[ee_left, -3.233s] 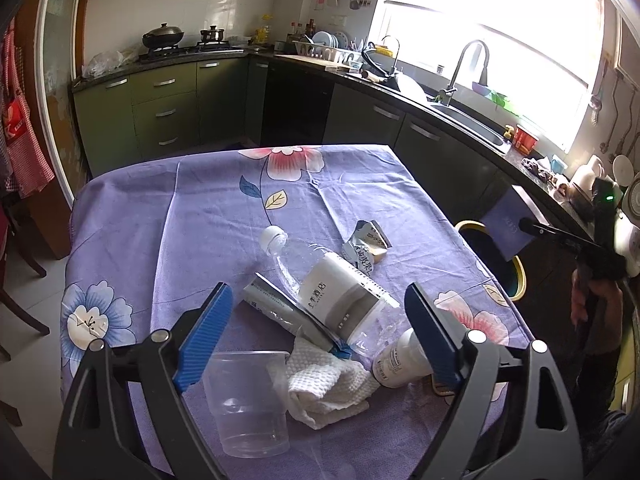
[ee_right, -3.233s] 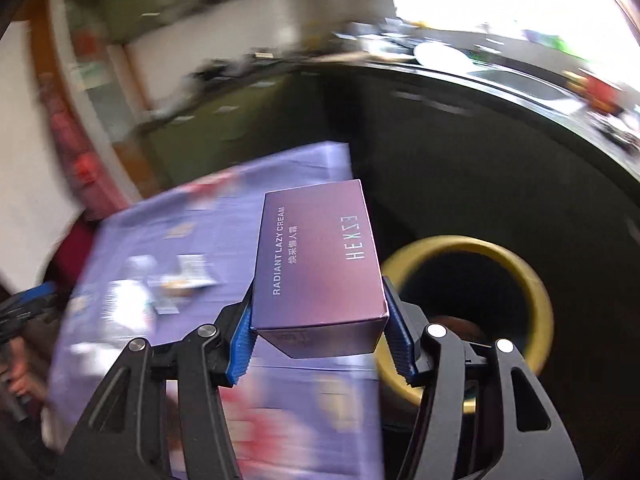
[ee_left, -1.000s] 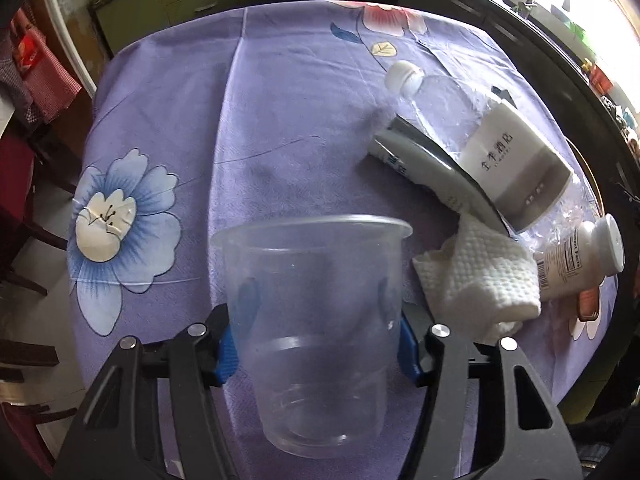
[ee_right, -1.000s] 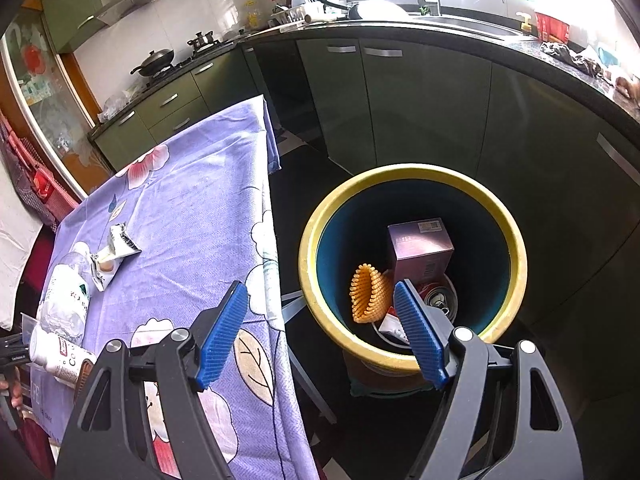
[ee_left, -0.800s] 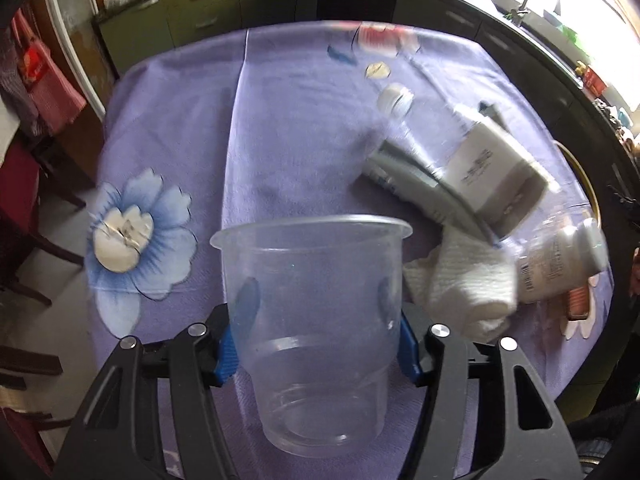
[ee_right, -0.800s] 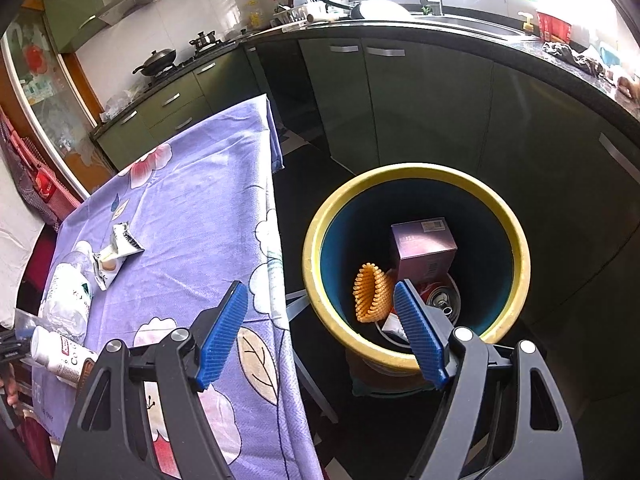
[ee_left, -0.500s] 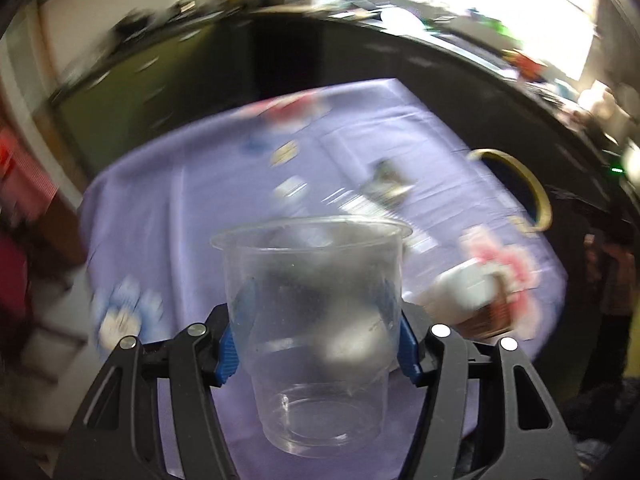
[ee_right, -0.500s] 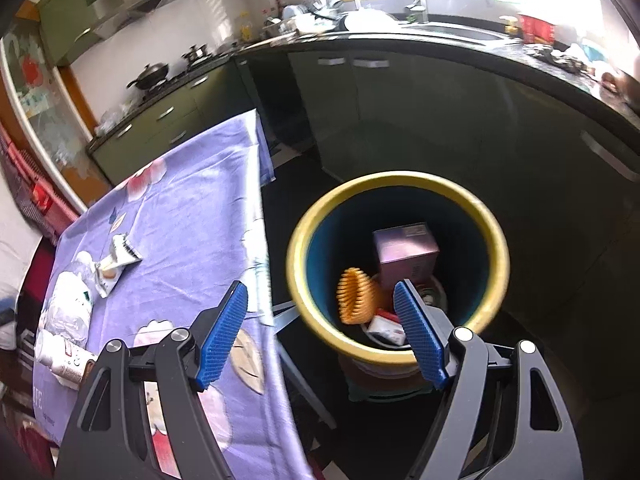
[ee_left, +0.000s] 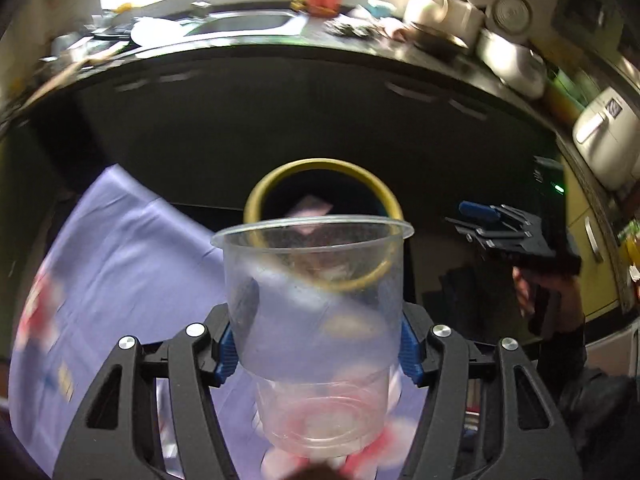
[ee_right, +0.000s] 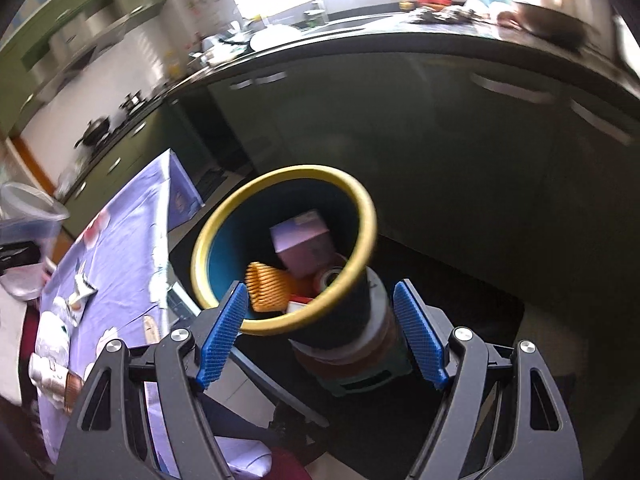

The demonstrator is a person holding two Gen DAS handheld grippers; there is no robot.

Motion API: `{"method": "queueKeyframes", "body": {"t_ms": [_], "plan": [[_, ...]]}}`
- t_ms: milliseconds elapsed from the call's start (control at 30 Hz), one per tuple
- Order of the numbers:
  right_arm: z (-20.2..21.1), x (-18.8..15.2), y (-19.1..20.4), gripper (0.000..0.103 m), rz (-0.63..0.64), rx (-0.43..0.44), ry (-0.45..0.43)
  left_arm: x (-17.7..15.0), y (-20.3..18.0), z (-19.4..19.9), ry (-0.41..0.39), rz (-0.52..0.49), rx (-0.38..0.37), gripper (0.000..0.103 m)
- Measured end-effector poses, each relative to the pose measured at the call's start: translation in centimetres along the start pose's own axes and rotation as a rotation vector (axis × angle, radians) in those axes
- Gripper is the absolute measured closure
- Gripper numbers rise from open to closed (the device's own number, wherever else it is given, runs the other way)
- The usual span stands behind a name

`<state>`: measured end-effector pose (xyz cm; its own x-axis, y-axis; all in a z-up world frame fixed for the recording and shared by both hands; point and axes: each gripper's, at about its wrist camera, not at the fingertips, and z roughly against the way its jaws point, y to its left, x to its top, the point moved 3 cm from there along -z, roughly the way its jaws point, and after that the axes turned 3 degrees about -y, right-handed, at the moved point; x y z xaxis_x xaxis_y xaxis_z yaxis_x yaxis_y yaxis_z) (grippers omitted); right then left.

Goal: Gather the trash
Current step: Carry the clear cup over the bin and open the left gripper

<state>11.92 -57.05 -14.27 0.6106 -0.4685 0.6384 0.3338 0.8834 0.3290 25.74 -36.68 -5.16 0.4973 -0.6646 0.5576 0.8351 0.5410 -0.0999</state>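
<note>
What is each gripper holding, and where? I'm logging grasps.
Left gripper clamps the clear plastic cup by its side walls; right gripper is open, empty.

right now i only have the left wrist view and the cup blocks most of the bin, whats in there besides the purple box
Observer: In the right wrist view, an orange ridged item lies in the bin beside the purple box.
Operator: is the right tool carrying anything
Observer: No, the right tool is open and empty.
Operator: any trash left on the table
Observer: Yes, a white bottle lies near the table's near edge, with a squeezed tube farther along.
</note>
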Motion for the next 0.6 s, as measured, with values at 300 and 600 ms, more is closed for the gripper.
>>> {"method": "queueKeyframes", "body": {"t_ms": [300, 600], "plan": [[0.6, -0.8, -2.4, 0.028, -0.054, 0.002, 0.006, 5.3, -1.0, -8.8, 0.025, -0.030, 0.000, 0.026], [0.1, -1.2, -0.3, 0.027, -0.003, 0.051, 0.034, 4.4, 0.3, 0.1, -0.155, 0.079, -0.014, 0.020]]}}
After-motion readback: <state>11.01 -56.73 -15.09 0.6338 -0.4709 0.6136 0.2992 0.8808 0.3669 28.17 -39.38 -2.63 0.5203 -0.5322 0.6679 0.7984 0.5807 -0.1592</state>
